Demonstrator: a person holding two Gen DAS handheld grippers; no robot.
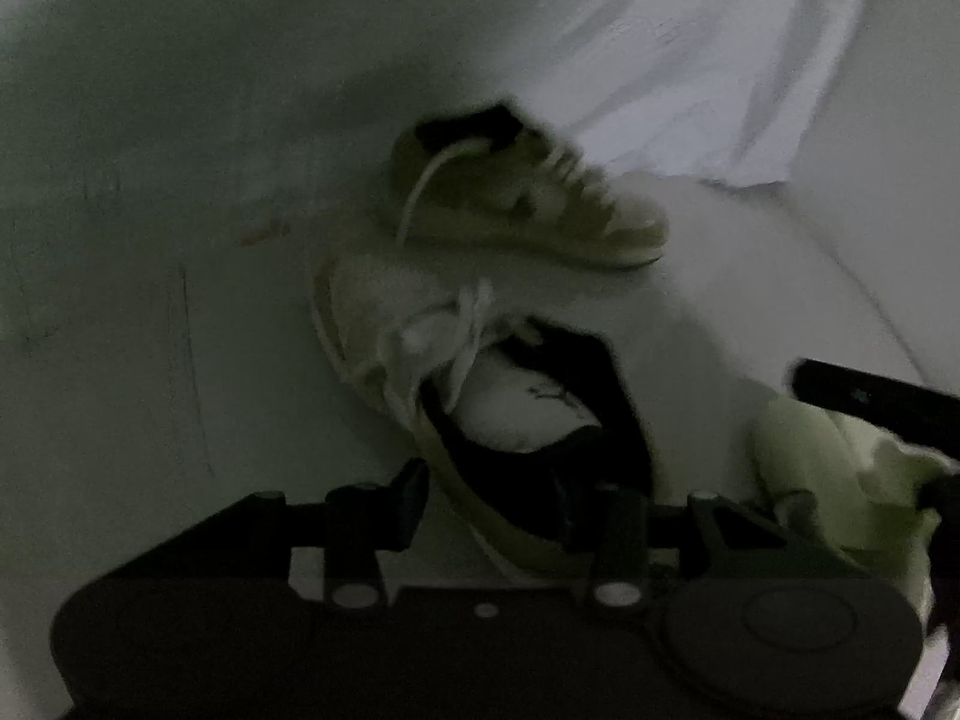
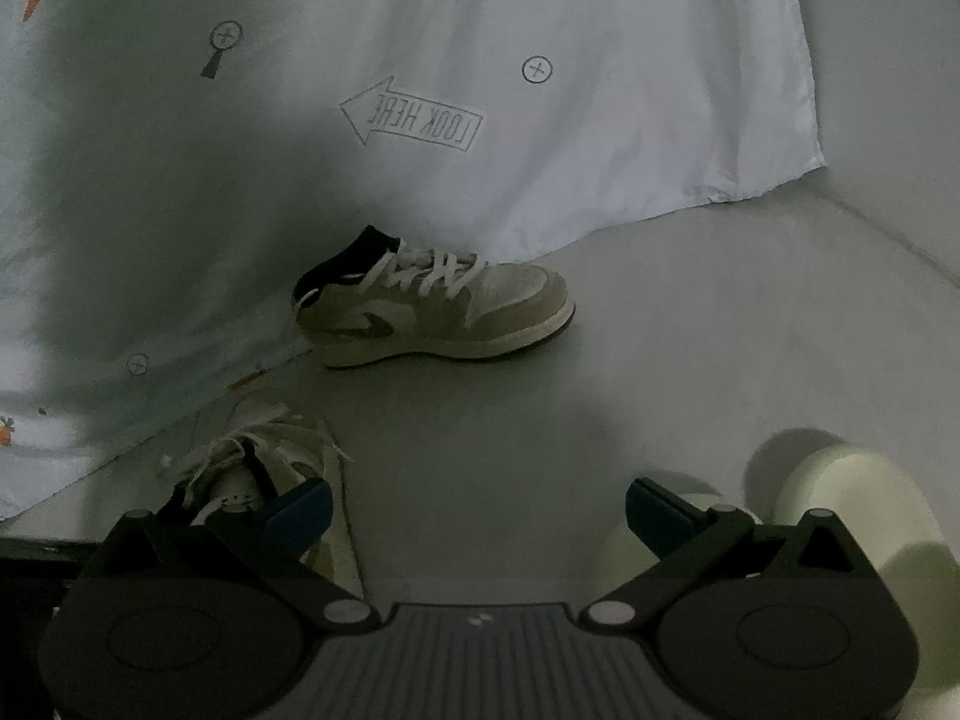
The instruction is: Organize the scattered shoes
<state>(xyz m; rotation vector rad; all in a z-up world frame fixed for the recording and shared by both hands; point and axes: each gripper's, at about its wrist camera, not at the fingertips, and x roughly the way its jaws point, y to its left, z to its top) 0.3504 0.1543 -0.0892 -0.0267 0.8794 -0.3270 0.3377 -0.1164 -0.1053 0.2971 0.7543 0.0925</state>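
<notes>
Two tan-and-white sneakers with black collars are on the pale floor. The far sneaker (image 2: 432, 306) (image 1: 528, 204) stands upright by the sheet, toe to the right. The near sneaker (image 1: 480, 396) (image 2: 252, 474) lies with loose laces, and its heel sits between the fingers of my left gripper (image 1: 519, 507). That view is blurred. The left finger (image 1: 414, 498) seems to stand slightly off the shoe's side. My right gripper (image 2: 477, 510) is wide open over bare floor, with nothing between its fingers.
A white printed sheet (image 2: 540, 120) (image 1: 690, 60) hangs down to the floor behind the shoes. Pale green rounded items (image 2: 852, 510) (image 1: 840, 480) sit at the right, close to my right gripper. The floor (image 2: 660, 360) lies between the far sneaker and the right gripper.
</notes>
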